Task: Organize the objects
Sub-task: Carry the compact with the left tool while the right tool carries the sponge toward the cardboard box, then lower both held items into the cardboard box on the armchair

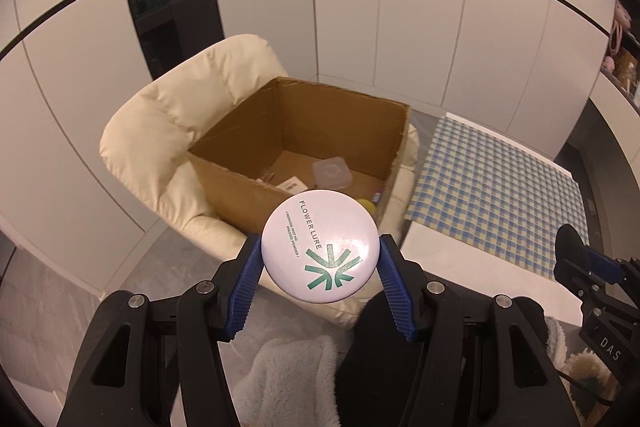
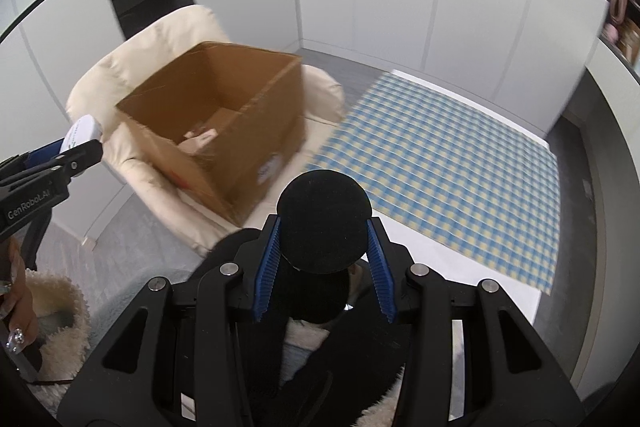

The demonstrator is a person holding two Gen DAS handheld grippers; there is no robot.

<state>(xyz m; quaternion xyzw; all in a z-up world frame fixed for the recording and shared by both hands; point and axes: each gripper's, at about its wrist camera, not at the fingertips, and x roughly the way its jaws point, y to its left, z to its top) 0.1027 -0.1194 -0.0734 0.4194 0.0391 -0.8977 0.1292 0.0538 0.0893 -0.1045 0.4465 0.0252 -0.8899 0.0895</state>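
Powder case (image 1: pixel 320 246), light, hard and slippery, sits squeezed by its edges in the left hand-held gripper (image 1: pixel 320 267); the right hand-held gripper (image 2: pixel 323 251) squeezes a soft black puff (image 2: pixel 323 221).

a home room – cream armchair (image 1: pixel 168 131), checked tablecloth (image 1: pixel 496 195), pale wall cupboards (image 1: pixel 420 11).

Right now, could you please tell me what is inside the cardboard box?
Inside the cardboard box lie a clear lidded container, small packets and something yellow. Its near wall and the held compact hide the rest.
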